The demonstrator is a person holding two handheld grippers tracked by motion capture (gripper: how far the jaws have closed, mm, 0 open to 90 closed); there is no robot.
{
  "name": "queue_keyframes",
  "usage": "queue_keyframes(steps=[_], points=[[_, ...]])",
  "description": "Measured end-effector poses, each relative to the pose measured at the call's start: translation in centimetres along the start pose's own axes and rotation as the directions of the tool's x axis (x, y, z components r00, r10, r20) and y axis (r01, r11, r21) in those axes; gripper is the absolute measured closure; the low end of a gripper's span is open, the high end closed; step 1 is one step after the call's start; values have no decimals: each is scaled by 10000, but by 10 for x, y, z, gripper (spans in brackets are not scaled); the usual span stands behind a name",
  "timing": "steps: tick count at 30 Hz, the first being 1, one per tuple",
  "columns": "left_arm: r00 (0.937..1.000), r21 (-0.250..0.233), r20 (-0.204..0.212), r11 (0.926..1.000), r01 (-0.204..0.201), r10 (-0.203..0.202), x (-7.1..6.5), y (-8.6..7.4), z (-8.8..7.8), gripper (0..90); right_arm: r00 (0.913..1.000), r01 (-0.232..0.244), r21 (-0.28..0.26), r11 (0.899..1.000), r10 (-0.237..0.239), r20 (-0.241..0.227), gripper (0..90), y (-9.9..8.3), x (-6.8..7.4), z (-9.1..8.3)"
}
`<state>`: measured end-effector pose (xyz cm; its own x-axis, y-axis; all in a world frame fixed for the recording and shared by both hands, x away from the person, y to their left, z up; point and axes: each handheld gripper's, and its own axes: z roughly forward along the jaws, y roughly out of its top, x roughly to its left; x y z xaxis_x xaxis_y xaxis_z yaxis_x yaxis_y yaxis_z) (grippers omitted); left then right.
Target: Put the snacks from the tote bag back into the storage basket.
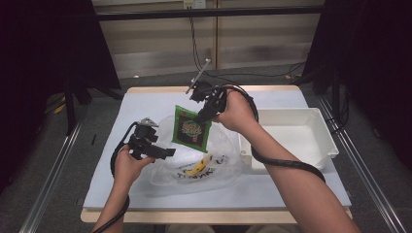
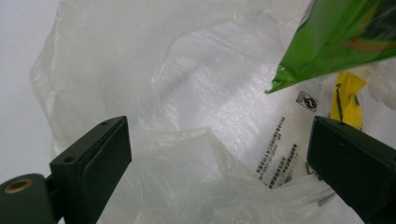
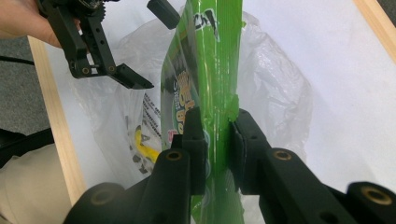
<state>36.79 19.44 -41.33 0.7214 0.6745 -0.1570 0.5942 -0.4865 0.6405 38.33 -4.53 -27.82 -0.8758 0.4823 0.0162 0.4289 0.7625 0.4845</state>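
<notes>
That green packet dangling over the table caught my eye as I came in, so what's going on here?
A person works at a white table with a gripper in each hand. The right gripper is shut on the top edge of a green snack packet, holding it above a crumpled clear plastic bag. The left gripper hangs open over the bag's rim, its jaws wide apart with plastic between them but not pinched. A white bin sits at the right.

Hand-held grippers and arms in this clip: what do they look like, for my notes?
Both are black. The left hand-held gripper carries a grey three-cornered plate on top, and a black cable loops from it. The right hand-held gripper trails a thick black cable across the forearm, which is bare. Up close its jaws are flat, blocky pads with brass-coloured pivot rings.
</notes>
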Motion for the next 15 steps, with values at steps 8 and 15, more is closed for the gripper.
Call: queue_keyframes(steps=[8,15], points=[[9999,-44,-91,10000,-86,85,-2,0,-1,62,9998,28,123,9999,-26,-174,777,-1,-1,-12],[10000,-15,10,10000,-4,4,-3,0,-1,62,9997,64,5,10000,-63,-232,777,-3,-5,-23]])
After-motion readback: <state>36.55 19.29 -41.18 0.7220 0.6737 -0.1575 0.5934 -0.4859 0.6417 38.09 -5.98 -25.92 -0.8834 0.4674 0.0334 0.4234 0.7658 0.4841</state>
